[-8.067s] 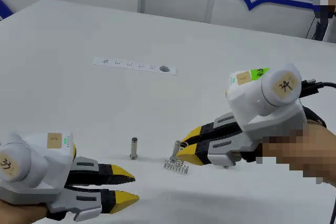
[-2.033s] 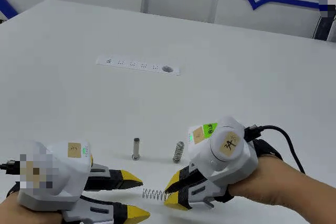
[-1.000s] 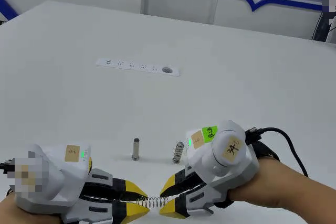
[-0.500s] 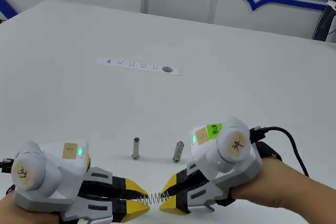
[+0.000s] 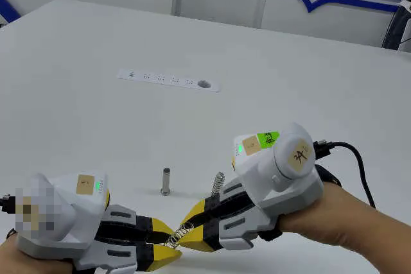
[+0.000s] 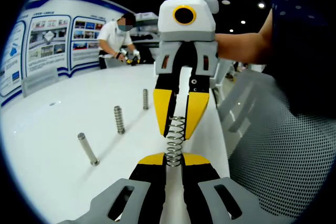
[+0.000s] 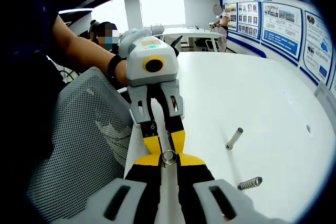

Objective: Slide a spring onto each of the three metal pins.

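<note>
1. The left gripper (image 6: 174,159) has its fingers drawn narrow, and they pinch one end of a loose spring (image 6: 176,137) between the yellow tips.
2. The right gripper (image 7: 168,159) faces it tip to tip. Its fingers are also close together and grip the other end of the same spring, which shows end-on as a small ring in the right gripper view.
3. The spring spans the short gap between the two pairs of tips. It is held just above the white table (image 5: 96,49), near the table's front edge and on the near side of the pins.
4. In the head view the left gripper sits low on the left. The right gripper is just beside it and a little higher, so the spring slopes up toward the right.
5. A bare pin (image 5: 166,181) stands upright on the table beyond the gripper tips.
6. Near its right side stands a second pin (image 5: 218,183) with a spring already around it. The right gripper's body covers its base in the head view.
7. The left gripper view shows a third pin (image 6: 145,99) farther along the same row. I cannot tell whether it carries a spring.
8. A white power strip (image 5: 168,80) lies flat farther back on the table, well apart from the pins.
9. A grey mesh chair (image 7: 84,129) stands at the table's near edge.
</note>
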`<state>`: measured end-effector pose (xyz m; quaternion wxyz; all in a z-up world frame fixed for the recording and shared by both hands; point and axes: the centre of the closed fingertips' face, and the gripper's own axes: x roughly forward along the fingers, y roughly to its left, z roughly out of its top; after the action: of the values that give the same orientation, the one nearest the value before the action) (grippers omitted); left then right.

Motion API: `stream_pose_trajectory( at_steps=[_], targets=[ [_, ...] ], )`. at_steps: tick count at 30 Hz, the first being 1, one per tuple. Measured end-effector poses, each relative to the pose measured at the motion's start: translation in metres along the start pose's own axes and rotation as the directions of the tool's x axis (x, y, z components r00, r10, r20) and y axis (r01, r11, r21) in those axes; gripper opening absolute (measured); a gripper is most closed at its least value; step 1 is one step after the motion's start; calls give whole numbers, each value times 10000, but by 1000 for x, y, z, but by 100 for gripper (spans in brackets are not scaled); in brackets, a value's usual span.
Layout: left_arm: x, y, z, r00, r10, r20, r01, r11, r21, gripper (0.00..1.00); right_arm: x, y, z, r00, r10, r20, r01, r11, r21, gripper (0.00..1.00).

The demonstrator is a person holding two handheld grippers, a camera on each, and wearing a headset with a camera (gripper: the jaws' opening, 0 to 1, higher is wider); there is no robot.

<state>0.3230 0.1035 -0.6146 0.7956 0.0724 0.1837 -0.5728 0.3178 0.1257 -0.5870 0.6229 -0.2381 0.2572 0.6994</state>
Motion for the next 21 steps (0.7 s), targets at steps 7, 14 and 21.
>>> stream_pose_trajectory(
  at_steps=[7,14,21],
  targets=[
    [2,-3,1,9999,-95,77,95,10000,-24,11,2,4,8,10000,58,-21,-58,9996,-280,12],
    [2,-4,2,9998,-129,124,130,9999,-42,11,5,5,12,10000,36,-25,-37,9991,-426,12],
    [0,0,2,9999,53,138,-52,10000,-65,12,4,1,12,9999,-130,-78,126,9987,-490,12]
  ],
)
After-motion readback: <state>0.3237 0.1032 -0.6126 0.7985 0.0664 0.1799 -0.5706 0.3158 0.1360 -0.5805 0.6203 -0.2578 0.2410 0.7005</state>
